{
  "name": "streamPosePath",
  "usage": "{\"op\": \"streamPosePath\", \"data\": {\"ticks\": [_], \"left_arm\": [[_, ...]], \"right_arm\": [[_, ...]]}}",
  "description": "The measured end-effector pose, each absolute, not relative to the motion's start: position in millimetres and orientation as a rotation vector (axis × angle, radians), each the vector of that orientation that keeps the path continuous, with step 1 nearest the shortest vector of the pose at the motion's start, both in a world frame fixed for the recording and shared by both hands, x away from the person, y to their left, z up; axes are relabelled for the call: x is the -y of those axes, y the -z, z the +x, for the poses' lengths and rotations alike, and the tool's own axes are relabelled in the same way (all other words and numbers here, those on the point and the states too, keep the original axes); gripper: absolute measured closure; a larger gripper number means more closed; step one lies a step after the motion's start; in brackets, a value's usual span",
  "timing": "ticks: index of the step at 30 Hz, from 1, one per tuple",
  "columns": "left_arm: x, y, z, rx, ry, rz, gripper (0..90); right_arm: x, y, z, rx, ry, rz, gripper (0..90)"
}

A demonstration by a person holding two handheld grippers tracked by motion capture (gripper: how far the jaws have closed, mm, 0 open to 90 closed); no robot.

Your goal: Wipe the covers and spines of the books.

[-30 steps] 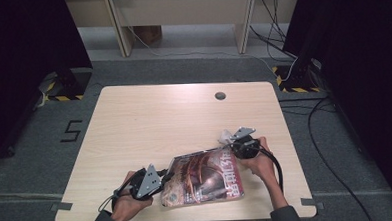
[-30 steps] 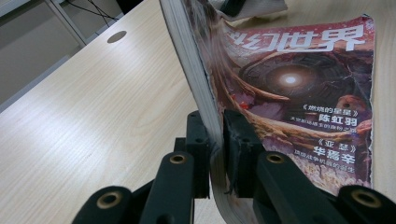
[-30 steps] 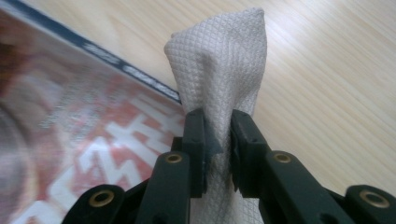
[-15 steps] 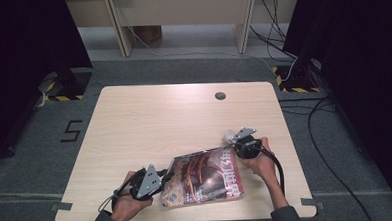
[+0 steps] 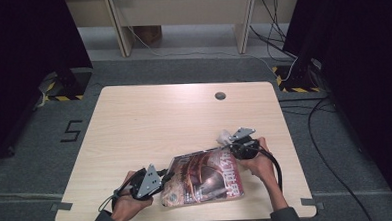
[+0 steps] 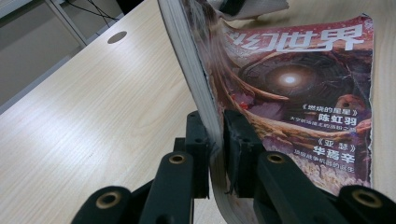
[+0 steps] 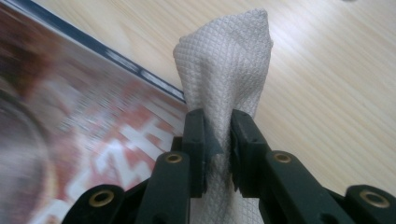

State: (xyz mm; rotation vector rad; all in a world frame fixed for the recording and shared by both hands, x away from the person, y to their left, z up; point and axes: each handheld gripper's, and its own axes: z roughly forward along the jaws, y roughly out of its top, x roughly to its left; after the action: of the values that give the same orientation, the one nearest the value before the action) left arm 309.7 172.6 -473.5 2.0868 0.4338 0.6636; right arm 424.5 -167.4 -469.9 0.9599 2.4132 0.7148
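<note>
Light wood surface [image 5: 149,127], grey carpet around. Magazine [image 5: 207,177] at the near edge, its left side lifted off the wood. Left gripper [image 6: 215,154] pinches the magazine's page edge. Right gripper [image 7: 218,149] pinches a white cloth [image 7: 226,70] over the magazine's far right corner.

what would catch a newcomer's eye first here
The glossy magazine with its reddish cover, at the near edge of the pale wooden table, its spine edge clamped in the left gripper. Next, the white textured cloth pinched in the right gripper at the magazine's far right corner.
</note>
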Motion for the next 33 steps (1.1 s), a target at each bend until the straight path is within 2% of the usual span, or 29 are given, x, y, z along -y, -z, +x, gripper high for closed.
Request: {"op": "streamPosePath", "data": {"ticks": [10, 33], "left_arm": [[-172.6, 474.0, 310.2, -0.433, -0.665, 2.092, 80.0], [-173.6, 473.7, 310.4, -0.438, -0.672, 2.089, 79.2]], "right_arm": [[159.7, 471.3, 421.0, -2.432, -0.756, 0.936, 77.8], [79.5, 413.9, 367.4, -2.469, -0.959, 0.546, 77.7]]}}
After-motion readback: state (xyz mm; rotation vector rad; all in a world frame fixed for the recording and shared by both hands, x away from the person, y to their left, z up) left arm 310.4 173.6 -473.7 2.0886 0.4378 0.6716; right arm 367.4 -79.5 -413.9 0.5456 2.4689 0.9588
